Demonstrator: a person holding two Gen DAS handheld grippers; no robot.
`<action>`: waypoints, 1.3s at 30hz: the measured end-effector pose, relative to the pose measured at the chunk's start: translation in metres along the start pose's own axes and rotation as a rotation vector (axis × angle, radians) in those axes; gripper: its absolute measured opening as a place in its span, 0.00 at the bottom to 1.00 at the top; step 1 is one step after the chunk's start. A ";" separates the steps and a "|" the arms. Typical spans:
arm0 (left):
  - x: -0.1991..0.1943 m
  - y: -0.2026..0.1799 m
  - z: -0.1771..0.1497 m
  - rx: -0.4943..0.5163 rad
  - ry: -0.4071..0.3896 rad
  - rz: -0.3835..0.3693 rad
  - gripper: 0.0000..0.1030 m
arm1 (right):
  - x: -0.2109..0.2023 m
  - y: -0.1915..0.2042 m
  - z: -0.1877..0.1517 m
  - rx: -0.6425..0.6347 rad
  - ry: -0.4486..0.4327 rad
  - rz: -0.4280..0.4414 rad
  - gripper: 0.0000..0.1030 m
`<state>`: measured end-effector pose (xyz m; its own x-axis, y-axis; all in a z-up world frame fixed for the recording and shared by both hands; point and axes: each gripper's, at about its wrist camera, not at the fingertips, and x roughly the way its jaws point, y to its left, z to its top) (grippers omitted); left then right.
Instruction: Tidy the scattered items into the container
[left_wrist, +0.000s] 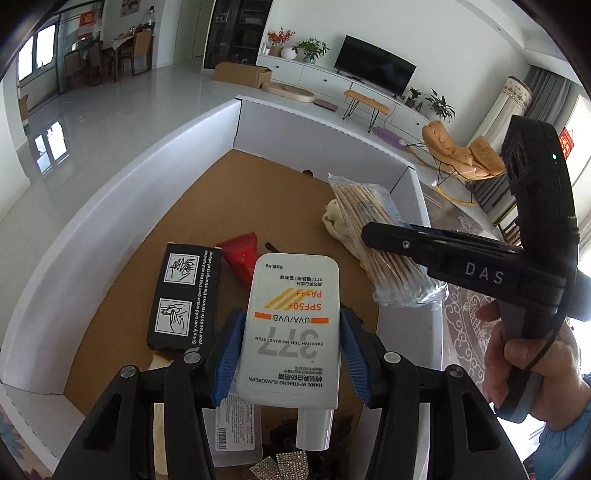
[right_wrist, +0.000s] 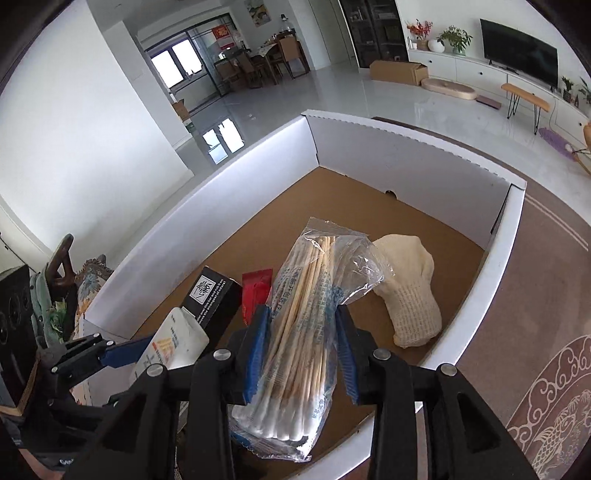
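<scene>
We see the box (right_wrist: 258, 192) holding a carton (right_wrist: 216, 295) left, packet (right_wrist: 255, 291) beside it, swabs (right_wrist: 314, 314) centre, and glove (right_wrist: 410, 291) right.

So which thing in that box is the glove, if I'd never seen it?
Find the big white cardboard box with the brown floor. Look along its right-hand wall, beyond the clear bag of cotton swabs between the right tool's blue pads. The glove is the cream knitted lump lying there: the only soft cloth item, while its neighbours are packets, a bottle and a carton.
</scene>
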<state>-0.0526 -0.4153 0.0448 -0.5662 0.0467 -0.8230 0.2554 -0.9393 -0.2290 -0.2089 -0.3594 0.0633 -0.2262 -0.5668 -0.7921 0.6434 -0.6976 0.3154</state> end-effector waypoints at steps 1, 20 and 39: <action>0.004 -0.001 0.000 -0.003 0.002 0.016 0.53 | 0.007 -0.007 0.003 0.034 0.027 0.019 0.50; -0.066 -0.028 -0.034 -0.119 -0.227 0.278 0.89 | -0.062 0.016 -0.028 -0.180 -0.033 -0.052 0.60; -0.107 -0.051 -0.049 -0.097 -0.316 0.461 1.00 | -0.095 0.038 -0.039 -0.315 -0.081 -0.104 0.60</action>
<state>0.0332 -0.3556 0.1193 -0.5819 -0.4793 -0.6570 0.5947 -0.8018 0.0582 -0.1348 -0.3147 0.1300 -0.3516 -0.5418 -0.7634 0.8052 -0.5910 0.0487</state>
